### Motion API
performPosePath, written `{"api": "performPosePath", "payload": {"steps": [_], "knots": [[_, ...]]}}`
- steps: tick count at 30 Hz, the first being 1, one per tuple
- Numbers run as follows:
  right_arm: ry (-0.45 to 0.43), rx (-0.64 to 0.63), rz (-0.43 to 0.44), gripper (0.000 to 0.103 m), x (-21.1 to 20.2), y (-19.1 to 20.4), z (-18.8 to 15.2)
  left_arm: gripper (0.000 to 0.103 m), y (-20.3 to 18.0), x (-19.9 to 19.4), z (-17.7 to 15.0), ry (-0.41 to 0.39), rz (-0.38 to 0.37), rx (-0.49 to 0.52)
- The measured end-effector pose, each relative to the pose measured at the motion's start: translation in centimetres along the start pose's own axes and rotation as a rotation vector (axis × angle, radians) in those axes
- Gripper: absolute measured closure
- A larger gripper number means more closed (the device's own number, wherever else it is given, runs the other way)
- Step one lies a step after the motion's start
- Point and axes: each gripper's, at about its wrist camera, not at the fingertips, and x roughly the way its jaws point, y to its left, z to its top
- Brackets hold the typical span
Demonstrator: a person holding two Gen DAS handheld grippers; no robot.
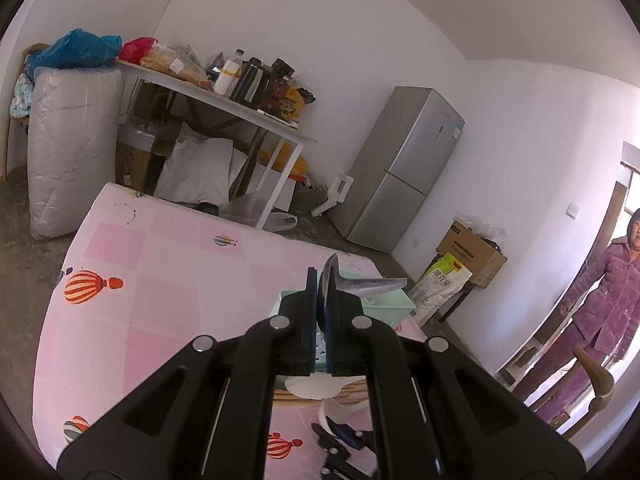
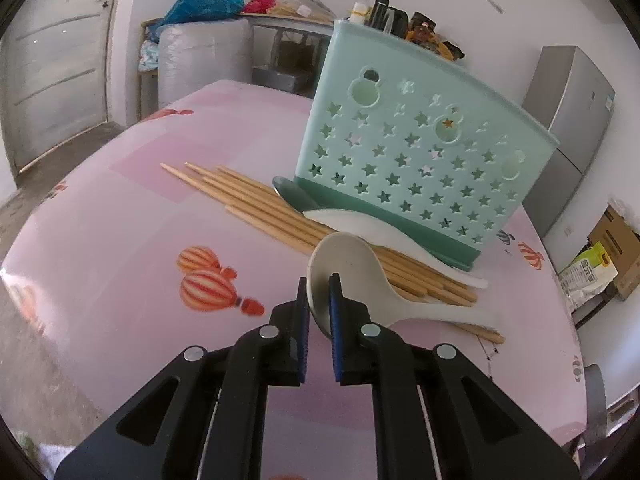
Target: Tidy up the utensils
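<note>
In the left wrist view my left gripper is shut on the bowl of a metal spoon. The spoon's handle sticks out to the right above the mint-green utensil holder. In the right wrist view my right gripper is shut on the near rim of a cream rice spoon. That spoon lies across several wooden chopsticks, handle to the right. A white spoon and a metal spoon lie against the base of the star-punched holder.
The pink balloon-print tablecloth covers the table. A person in purple stands in the doorway at right, beside a wooden chair. A grey fridge, a cluttered side table and a cardboard box stand beyond.
</note>
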Motion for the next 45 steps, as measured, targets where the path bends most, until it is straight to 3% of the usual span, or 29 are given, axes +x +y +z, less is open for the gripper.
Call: {"api": "performPosePath", "payload": {"steps": [7, 19, 34, 45], "knots": [[-0.059, 0.069, 0.05, 0.096, -4.2, -2.7, -0.2, 0.102, -0.5, -0.6, 0.2, -0.012, 0.012, 0.013], [-0.22, 0.459, 0.154, 0.098, -9.9, -13.7, 1.3, 0.102, -2.3, -0.9, 1.1, -0.043, 0.053, 0.098], [-0.404, 0.653, 0.229, 0.098, -13.7, -21.7, 2.1, 0.102, -6.3, 0.7, 4.5, 0.026, 0.152, 0.44], [-0.453, 0.646, 0.236, 0.098, -14.3, -23.2, 3.1, 0.102, -8.7, 3.4, 5.7, 0.183, 0.228, 0.682]]}}
